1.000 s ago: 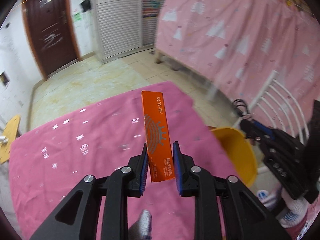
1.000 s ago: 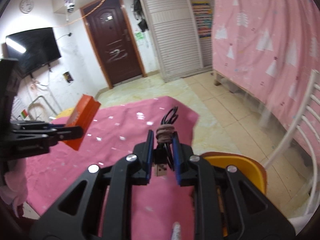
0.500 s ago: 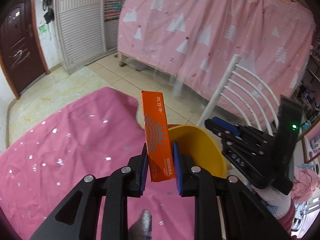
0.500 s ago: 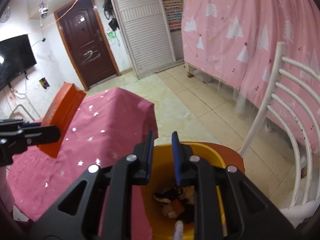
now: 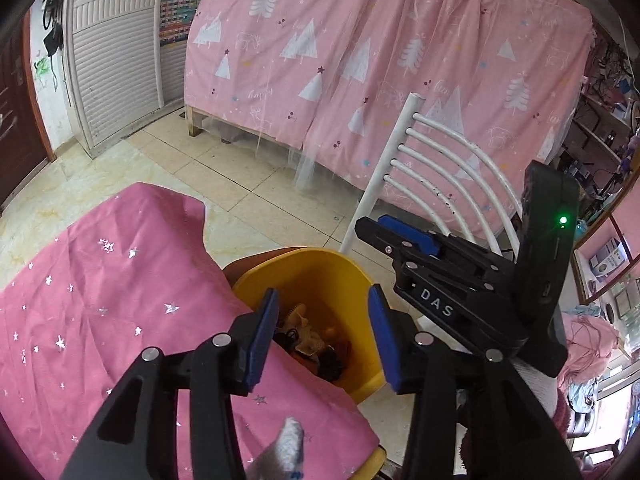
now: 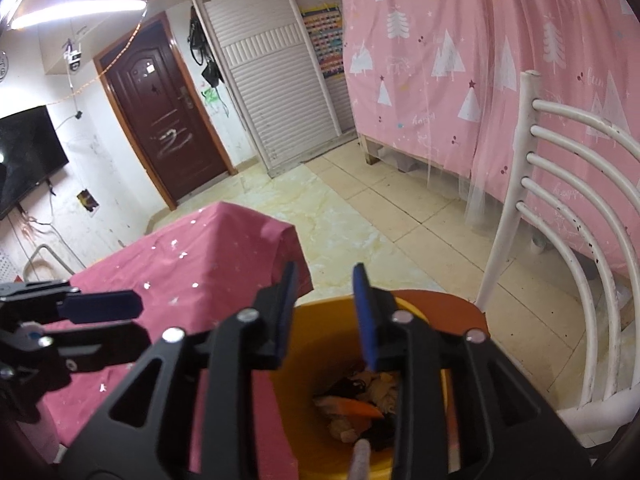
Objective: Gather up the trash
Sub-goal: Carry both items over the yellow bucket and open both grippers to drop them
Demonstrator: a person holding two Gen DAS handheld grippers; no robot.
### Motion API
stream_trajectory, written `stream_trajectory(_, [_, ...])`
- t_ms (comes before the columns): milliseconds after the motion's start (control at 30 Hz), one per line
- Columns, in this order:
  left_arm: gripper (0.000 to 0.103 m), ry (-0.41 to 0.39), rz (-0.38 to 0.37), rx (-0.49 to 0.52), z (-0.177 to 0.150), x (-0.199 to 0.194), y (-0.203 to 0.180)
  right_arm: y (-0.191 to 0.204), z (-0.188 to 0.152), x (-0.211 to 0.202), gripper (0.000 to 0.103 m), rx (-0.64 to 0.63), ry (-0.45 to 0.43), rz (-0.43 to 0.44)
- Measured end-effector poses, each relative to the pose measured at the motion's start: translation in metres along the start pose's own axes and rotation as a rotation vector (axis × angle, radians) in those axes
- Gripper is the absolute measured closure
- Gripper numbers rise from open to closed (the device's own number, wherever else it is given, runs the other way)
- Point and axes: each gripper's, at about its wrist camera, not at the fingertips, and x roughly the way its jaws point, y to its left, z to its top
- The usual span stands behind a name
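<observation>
A yellow bin (image 5: 320, 266) stands on a chair seat beside the pink-covered table (image 5: 92, 308). It holds mixed trash (image 5: 312, 344), with an orange piece and a dark cable visible in the right wrist view (image 6: 360, 408). My left gripper (image 5: 324, 336) is open and empty, right over the bin mouth. My right gripper (image 6: 326, 316) is open and empty, above the bin (image 6: 316, 360) on its other side. The right gripper also shows in the left wrist view (image 5: 404, 240), and the left gripper shows in the right wrist view (image 6: 104, 306).
A white metal chair back (image 5: 436, 184) rises just behind the bin, also in the right wrist view (image 6: 568, 216). A pink curtain (image 5: 380, 60) hangs beyond it. A tiled floor (image 6: 360, 216), a brown door (image 6: 160, 120) and a wall TV (image 6: 24, 152) lie further off.
My left gripper swung right over the bin, opened, and no longer holds the orange box. My right gripper released the cable bundle earlier and opened wider.
</observation>
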Motion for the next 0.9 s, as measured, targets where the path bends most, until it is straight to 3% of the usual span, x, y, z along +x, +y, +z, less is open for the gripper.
stream_trajectory(100, [0.064, -0.011, 0.009, -0.019, 0.0, -0.005, 0.009, 0.01, 0.001, 0.0, 0.066, -0.016, -0.003, 0.018])
stream_trajectory(167, [0.064, -0.026, 0.016, -0.032, -0.003, -0.013, 0.018, 0.019, 0.0, -0.002, 0.048, -0.019, -0.006, 0.043])
stream_trajectory(200, [0.061, -0.033, 0.02, -0.033, -0.003, -0.016, 0.021, 0.023, 0.0, -0.003, 0.028, -0.011, -0.01, 0.065])
stream_trajectory(233, [0.056, -0.045, 0.027, -0.037, -0.005, -0.021, 0.026, 0.025, 0.0, -0.003, 0.019, -0.007, -0.013, 0.08])
stream_trajectory(500, [0.039, -0.131, 0.08, -0.123, -0.018, -0.06, 0.072, 0.075, -0.004, 0.0, 0.008, -0.076, 0.001, 0.144])
stream_trajectory(700, [0.038, -0.182, 0.184, -0.2, -0.04, -0.09, 0.114, 0.114, -0.007, 0.004, 0.007, -0.128, 0.01, 0.195])
stream_trajectory(900, [0.028, -0.246, 0.327, -0.288, -0.068, -0.122, 0.152, 0.161, -0.017, 0.009, 0.006, -0.205, 0.035, 0.249])
